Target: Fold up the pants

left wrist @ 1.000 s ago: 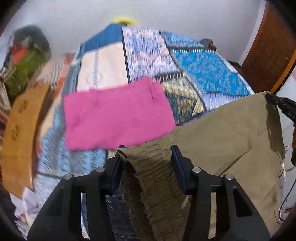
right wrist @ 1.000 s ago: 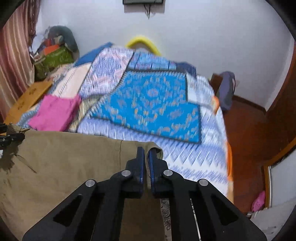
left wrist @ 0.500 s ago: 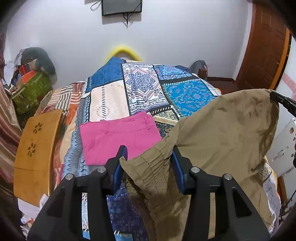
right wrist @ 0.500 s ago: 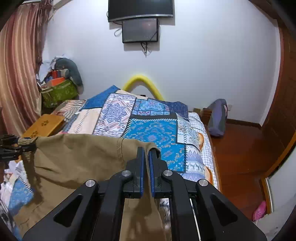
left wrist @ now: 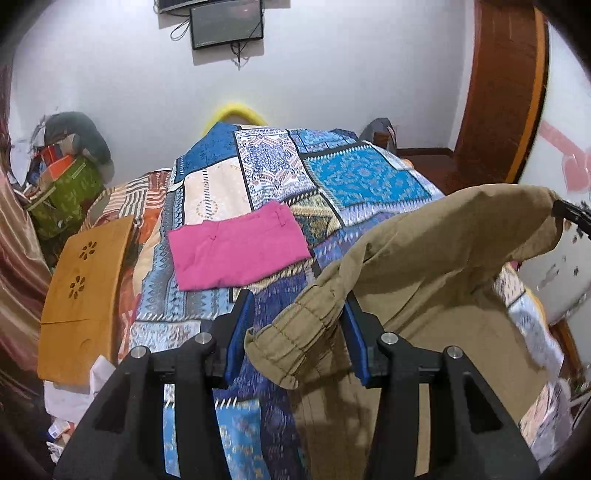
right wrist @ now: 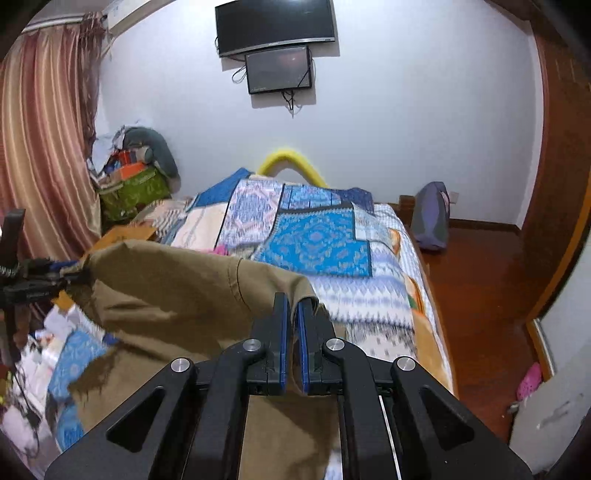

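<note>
Pants [left wrist: 436, 258], soft and floppy and likely light, hanging above the bed [left wrist: 354, 177], stretchy waistband sitting between the left gripper [left wrist: 295, 332] jaws, other edge pinched tight in the right gripper [right wrist: 291, 328], best grabbed at corners.

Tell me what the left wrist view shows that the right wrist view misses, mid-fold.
Only the left wrist view shows the whole folded pink garment lying flat on the bed, the orange wooden board beside it, and the left hand-held gripper with its jaws apart around the gathered waistband.

Only the right wrist view shows the large black wall television, the striped curtain, and the right hand-held gripper pinched on fabric.

Both show the olive-khaki cotton pants stretched between the grippers above the patchwork bedspread.
</note>
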`<state>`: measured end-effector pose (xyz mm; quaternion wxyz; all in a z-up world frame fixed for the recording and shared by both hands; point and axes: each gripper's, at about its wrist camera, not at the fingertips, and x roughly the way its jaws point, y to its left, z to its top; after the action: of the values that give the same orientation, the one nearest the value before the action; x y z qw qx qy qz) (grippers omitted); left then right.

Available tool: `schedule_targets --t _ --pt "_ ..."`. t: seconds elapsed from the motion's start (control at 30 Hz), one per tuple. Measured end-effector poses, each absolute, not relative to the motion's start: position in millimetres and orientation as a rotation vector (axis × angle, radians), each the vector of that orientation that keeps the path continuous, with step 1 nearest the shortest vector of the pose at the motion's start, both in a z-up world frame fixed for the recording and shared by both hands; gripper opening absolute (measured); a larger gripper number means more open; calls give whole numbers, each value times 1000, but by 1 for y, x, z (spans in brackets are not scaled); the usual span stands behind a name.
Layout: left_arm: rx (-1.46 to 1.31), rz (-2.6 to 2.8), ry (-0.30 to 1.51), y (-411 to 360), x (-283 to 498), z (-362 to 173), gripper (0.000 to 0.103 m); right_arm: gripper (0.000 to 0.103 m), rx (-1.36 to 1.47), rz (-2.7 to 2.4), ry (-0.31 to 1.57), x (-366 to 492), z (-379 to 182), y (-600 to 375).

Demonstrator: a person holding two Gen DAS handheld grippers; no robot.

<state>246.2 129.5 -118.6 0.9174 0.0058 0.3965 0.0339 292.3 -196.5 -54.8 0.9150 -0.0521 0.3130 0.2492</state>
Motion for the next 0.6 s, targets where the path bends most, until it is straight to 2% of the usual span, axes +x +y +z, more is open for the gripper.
schedule_targets --t 0.6 --pt "75 -12 946 98 142 -195 47 5 -191 490 896 189 -140 -225"
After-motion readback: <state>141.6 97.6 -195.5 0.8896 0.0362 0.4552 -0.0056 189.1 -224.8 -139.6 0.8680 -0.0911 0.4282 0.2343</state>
